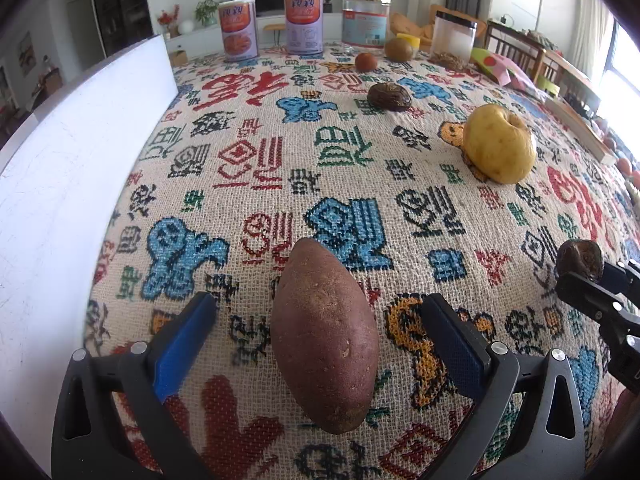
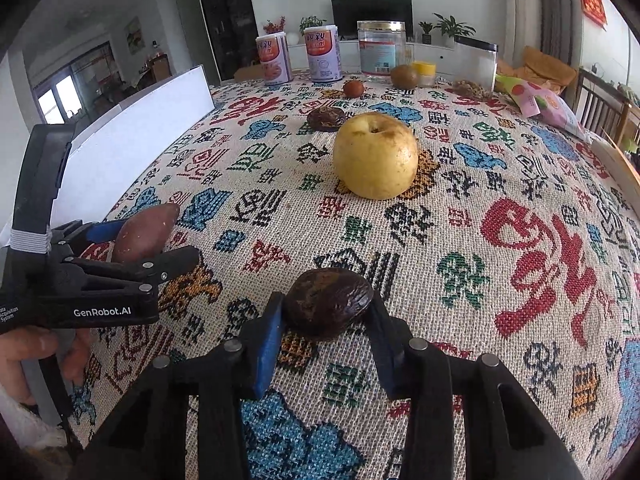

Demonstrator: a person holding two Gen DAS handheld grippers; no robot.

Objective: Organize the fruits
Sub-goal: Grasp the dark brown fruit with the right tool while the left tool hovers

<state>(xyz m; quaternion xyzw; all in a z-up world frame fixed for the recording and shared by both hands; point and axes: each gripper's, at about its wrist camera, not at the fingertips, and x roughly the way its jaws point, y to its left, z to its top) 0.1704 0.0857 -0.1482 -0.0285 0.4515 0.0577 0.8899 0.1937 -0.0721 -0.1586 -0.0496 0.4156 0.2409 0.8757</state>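
The patterned tablecloth point(image 2: 460, 240) carries everything, and the yellow apple point(image 2: 376, 156) in its middle serves as the landmark; the largest thing near the grippers is the sweet potato point(image 1: 324, 336), which lies on the near-left side of the apple, with its long axis running straight away from the left gripper point(image 1: 316, 344) — so it lies along the gap between the fingers, not across it; the blue pads point(image 1: 184, 344) stand wide on both sides of it and do not touch it. The left hand is clearly the nearer one for this piece. On the near-right side of the apple the right gripper point(image 2: 326, 320) is closed on a dark wrinkled fruit point(image 2: 328, 300), with a pad pressing on each end of it; I judge that it lies across the fingers by its longer side, and the grip looks firm; whether it is lifted off the cloth I cannot tell. Behind the apple lies a second dark fruit point(image 2: 326, 118), and farther back a small reddish fruit point(image 2: 353, 89) and a brownish-green fruit point(image 2: 404, 77). Beyond those stand the containers — two labelled cans point(image 2: 298, 60), closed, then a clear jar point(image 2: 378, 52) which looks empty, and a clear box point(image 2: 476, 64) whose content I cannot make out.
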